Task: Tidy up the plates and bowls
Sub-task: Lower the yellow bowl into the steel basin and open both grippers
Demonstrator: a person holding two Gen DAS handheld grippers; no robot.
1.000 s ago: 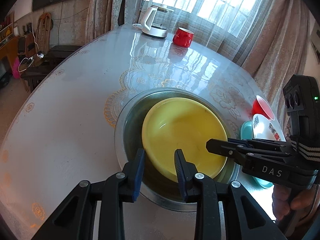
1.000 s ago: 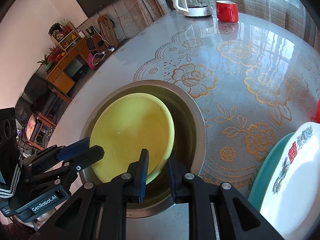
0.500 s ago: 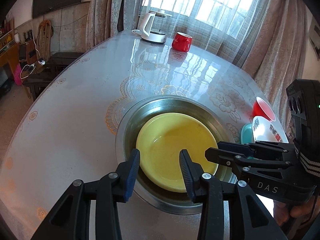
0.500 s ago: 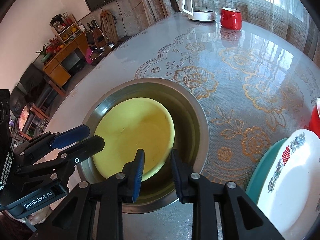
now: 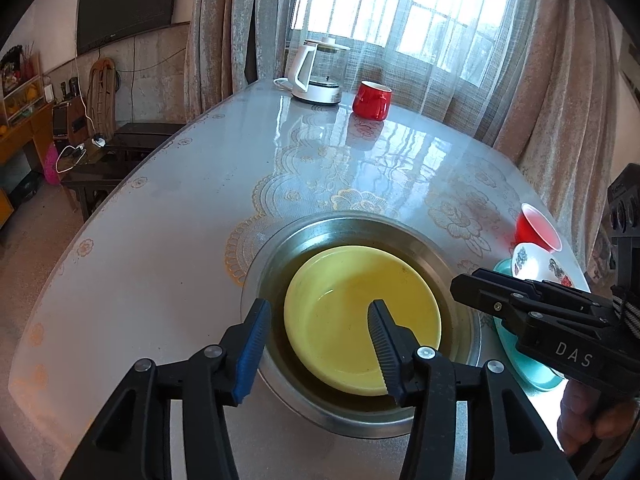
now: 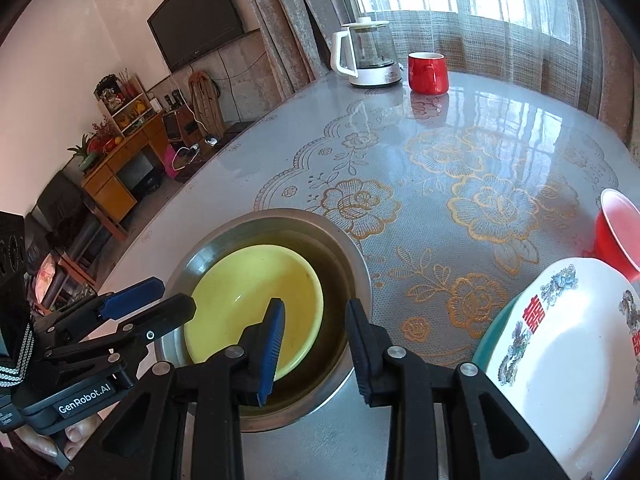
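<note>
A yellow plate [image 5: 360, 312] lies inside a steel basin [image 5: 344, 228] near the table's front edge; both show in the right wrist view too, plate [image 6: 240, 288], basin [image 6: 352, 256]. My left gripper [image 5: 318, 344] is open and empty, raised above the plate's near rim. My right gripper [image 6: 314, 344] is open and empty, above the plate's right rim. To the right, a white patterned plate [image 6: 568, 368] rests on a teal plate [image 6: 486, 344], with a red bowl [image 6: 618, 224] behind them.
A white kettle [image 5: 316, 76] and a red mug [image 5: 372, 100] stand at the table's far side by the curtains. The glass-topped table [image 5: 180, 200] has a floral cloth. Furniture stands on the floor to the left.
Both grippers opened wider and pulled up and back from the yellow plate, which settled flat in the basin.
</note>
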